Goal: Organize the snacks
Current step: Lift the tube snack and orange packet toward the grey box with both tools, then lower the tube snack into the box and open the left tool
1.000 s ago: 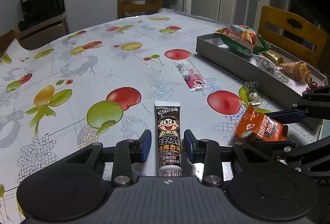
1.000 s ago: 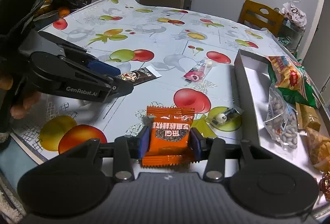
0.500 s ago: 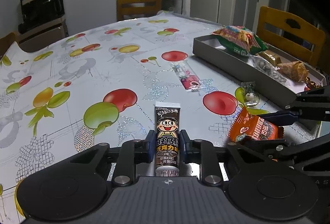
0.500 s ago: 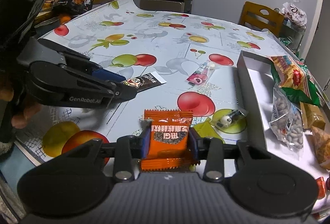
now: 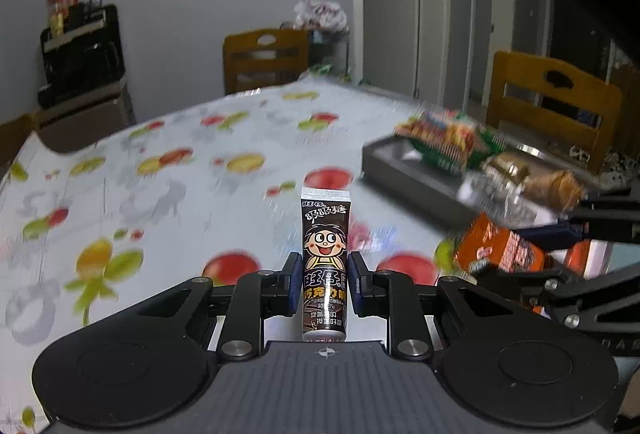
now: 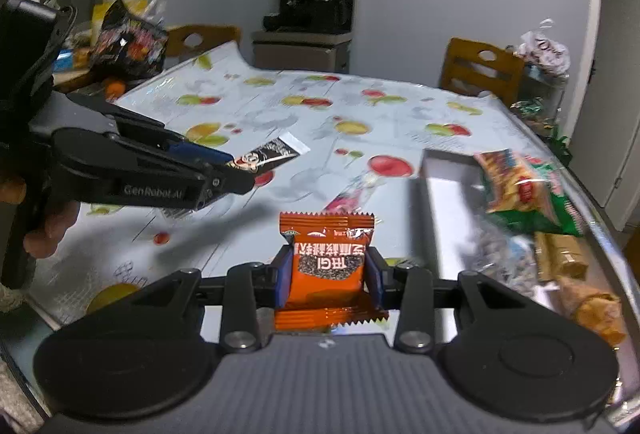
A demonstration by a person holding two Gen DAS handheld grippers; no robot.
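My left gripper [image 5: 324, 274] is shut on a brown candy tube [image 5: 325, 258] with a cartoon face, lifted off the fruit-print tablecloth [image 5: 160, 194]. My right gripper [image 6: 328, 276] is shut on an orange snack packet [image 6: 328, 266], also raised above the table. In the right wrist view the left gripper [image 6: 234, 170] shows at the left with the brown tube [image 6: 272, 156] sticking out of it, a hand behind it. In the left wrist view the orange packet [image 5: 496, 254] shows at the right. The grey tray [image 6: 436, 186] lies to the right with several snacks in it.
A small pink snack packet [image 6: 354, 190] lies on the cloth beside the tray. The tray holds a green-and-orange bag [image 6: 520, 190], a nut bag and gold wrapped sweets [image 6: 560, 258]. Wooden chairs [image 5: 552, 102] stand around the table. A dark snack bag [image 6: 128, 42] sits at the far left.
Both grippers closed on their snacks and lifted them off the table. The views now look higher across the room, and the picture is blurred by the motion.
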